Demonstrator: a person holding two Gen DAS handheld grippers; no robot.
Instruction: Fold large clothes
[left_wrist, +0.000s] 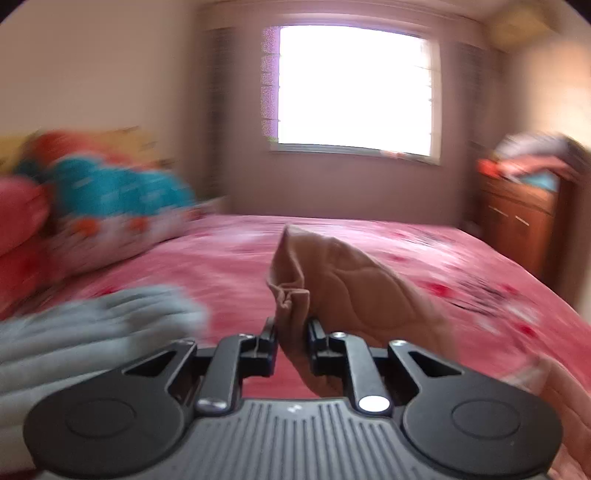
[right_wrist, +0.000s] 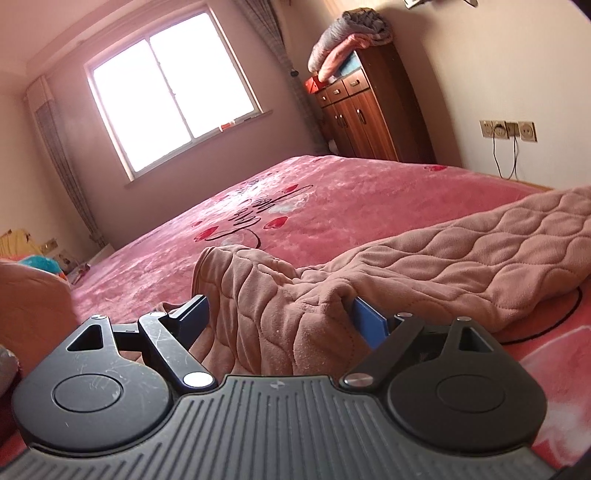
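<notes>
A tan quilted garment (right_wrist: 461, 254) lies across a pink bedspread (right_wrist: 314, 177), running from the right edge to a bunched end near the camera. My right gripper (right_wrist: 282, 315) rests low on the bed. Its jaws stand wide, the bunched end fills the gap between them, and the right blue pad (right_wrist: 371, 325) shows bare. In the blurred left wrist view, my left gripper (left_wrist: 291, 330) is shut on a narrow fold of the same tan garment (left_wrist: 354, 273). That fold stands lifted above the bedspread (left_wrist: 229, 266), and the cloth trails down to the right.
A grey garment (left_wrist: 92, 328) lies at the near left on the bed, with blue and red pillows (left_wrist: 110, 192) behind it. A wooden cabinet (right_wrist: 369, 110) with piled bedding on top stands against the right wall. Wall sockets with cables (right_wrist: 509, 129) are nearby, and a bright window (right_wrist: 173, 96) faces me.
</notes>
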